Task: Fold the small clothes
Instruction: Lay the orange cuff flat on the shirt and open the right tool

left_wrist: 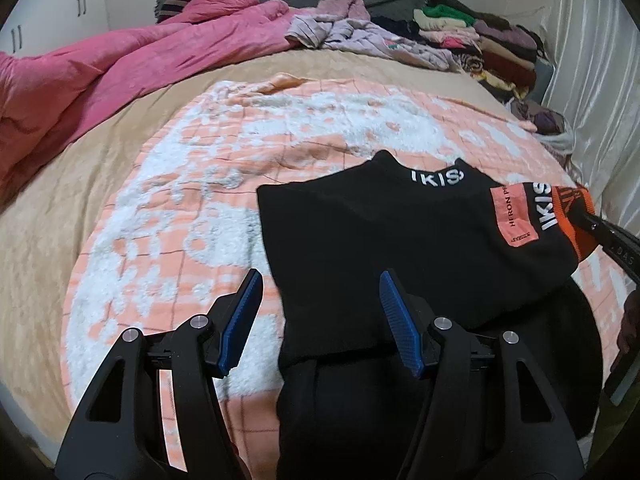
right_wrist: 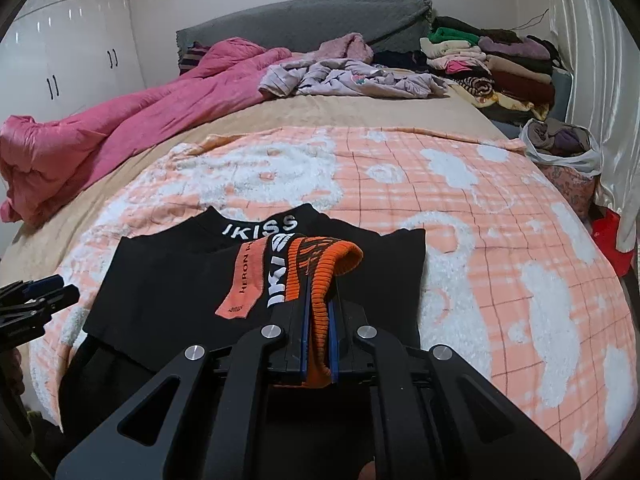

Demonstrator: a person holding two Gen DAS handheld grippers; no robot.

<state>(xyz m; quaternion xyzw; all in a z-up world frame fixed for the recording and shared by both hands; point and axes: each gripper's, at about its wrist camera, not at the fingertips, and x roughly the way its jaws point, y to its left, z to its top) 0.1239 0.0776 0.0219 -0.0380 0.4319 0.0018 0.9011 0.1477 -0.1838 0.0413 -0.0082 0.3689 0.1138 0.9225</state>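
A black sweater point(left_wrist: 360, 240) with white "IKISS" lettering on its collar lies on the peach-and-white blanket point(left_wrist: 192, 184). One sleeve is folded across its front. That sleeve ends in an orange-and-black ribbed cuff point(right_wrist: 320, 256), and my right gripper point(right_wrist: 318, 300) is shut on it, holding it over the sweater's body point(right_wrist: 168, 280). From the left wrist view the right gripper point(left_wrist: 587, 217) shows at the right edge, on the cuff point(left_wrist: 568, 208). My left gripper point(left_wrist: 320, 312) stands open above the sweater's lower left edge, pads pressing on nothing. It also shows at the far left point(right_wrist: 40, 288).
A pink quilt point(right_wrist: 100, 140) is bunched along the left side of the bed. Loose lilac clothes point(right_wrist: 352, 76) and a folded stack point(right_wrist: 500, 64) lie by the grey headboard point(right_wrist: 300, 20). A bag of clothes point(right_wrist: 560, 144) and a white curtain point(right_wrist: 592, 60) stand on the right.
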